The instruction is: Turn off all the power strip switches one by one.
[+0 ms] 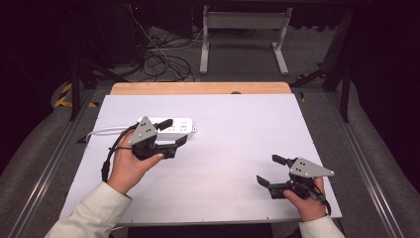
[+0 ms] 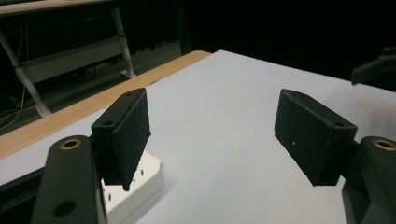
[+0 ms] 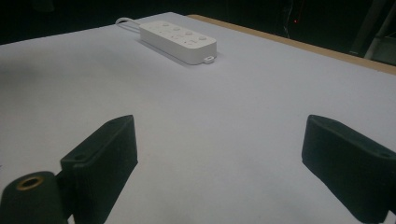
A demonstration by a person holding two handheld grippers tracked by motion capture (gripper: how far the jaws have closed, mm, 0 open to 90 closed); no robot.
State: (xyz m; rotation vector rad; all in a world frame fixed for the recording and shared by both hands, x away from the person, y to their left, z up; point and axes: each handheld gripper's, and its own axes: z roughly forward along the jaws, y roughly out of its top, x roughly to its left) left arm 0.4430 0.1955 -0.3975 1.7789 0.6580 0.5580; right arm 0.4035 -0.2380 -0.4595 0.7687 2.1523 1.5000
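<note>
Black fingers of the left gripper (image 1: 175,132) stood wide apart with nothing between them, just above the near edge of the white rectangular plastic power strip (image 1: 177,125), one finger (image 2: 123,135) hanging over its corner. That strip lay flat on the pale tabletop (image 1: 233,148), left of centre, its white cable (image 1: 106,131) trailing leftward. Well apart, the right gripper (image 1: 271,171) rested low near the front right, fingers (image 3: 102,156) likewise spread and empty.
</note>
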